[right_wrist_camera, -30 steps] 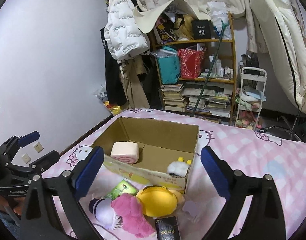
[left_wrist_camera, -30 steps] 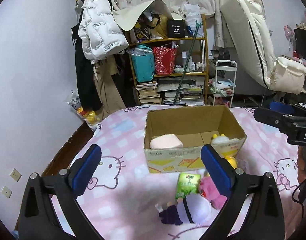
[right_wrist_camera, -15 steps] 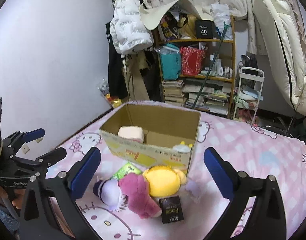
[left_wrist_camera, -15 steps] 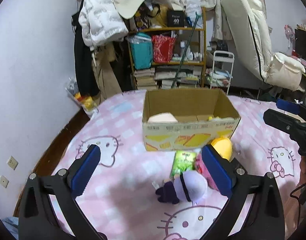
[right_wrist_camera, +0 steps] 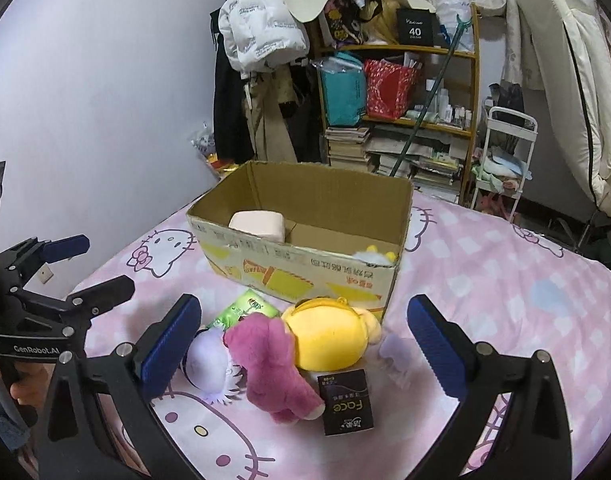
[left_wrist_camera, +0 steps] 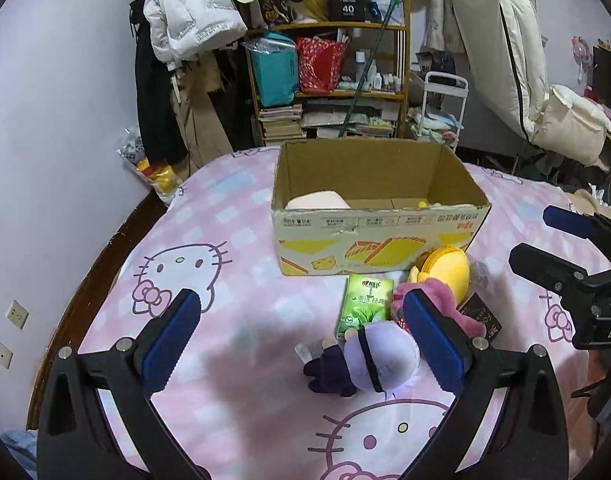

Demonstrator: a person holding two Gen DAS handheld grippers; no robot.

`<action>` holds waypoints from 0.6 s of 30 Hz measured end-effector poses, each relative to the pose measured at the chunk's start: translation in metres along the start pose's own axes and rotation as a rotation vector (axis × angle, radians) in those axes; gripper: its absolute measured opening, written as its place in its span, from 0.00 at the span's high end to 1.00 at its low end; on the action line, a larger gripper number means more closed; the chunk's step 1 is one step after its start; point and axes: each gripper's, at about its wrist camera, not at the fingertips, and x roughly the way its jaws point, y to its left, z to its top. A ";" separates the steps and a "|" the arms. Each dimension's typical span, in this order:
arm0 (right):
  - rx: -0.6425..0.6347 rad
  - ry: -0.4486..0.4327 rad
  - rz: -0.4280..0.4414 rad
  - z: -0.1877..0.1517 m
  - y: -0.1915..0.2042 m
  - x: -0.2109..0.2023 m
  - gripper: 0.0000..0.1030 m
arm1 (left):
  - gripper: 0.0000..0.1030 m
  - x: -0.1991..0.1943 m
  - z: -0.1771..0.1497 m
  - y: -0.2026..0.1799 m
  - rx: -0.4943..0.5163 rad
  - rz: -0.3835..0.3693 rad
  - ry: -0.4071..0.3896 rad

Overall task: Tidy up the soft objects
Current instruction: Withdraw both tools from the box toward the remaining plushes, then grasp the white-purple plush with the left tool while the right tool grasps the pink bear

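Note:
An open cardboard box [left_wrist_camera: 377, 240] [right_wrist_camera: 305, 268] stands on the pink bedspread, holding a pale pink roll cushion [right_wrist_camera: 258, 225] and a small white-and-yellow plush [right_wrist_camera: 375, 257]. In front of it lie a purple-haired doll [left_wrist_camera: 379, 356] [right_wrist_camera: 207, 364], a pink plush [right_wrist_camera: 269, 364] [left_wrist_camera: 445, 300], a yellow plush [right_wrist_camera: 329, 336] [left_wrist_camera: 447, 270], a green tissue pack [left_wrist_camera: 365, 304] [right_wrist_camera: 245, 310] and a black "Face" packet [right_wrist_camera: 346, 404]. My left gripper [left_wrist_camera: 305, 344] is open, low over the bed just left of the doll. My right gripper [right_wrist_camera: 305, 344] is open above the pink and yellow plush.
A cluttered bookshelf [left_wrist_camera: 333, 80] and hanging coats [left_wrist_camera: 189, 20] stand behind the bed. A white rolling cart [right_wrist_camera: 505, 152] and a cream chair [left_wrist_camera: 517, 60] are to the right. The wall [left_wrist_camera: 45, 120] and the bed's dark wooden edge [left_wrist_camera: 101, 256] run along the left.
Both grippers have come down and closer to the toys in front of the box; the box interior shows less. Both stay open.

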 end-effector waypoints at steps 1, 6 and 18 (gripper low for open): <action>-0.001 0.006 0.005 0.000 0.000 0.003 0.00 | 0.03 0.003 -0.001 -0.001 -0.001 -0.007 0.007; -0.004 0.027 0.019 0.002 -0.001 0.016 0.00 | 0.03 0.014 -0.006 -0.009 0.018 -0.016 0.039; 0.045 0.123 0.080 -0.003 -0.001 0.045 0.00 | 0.03 0.039 -0.010 -0.029 0.092 -0.052 0.115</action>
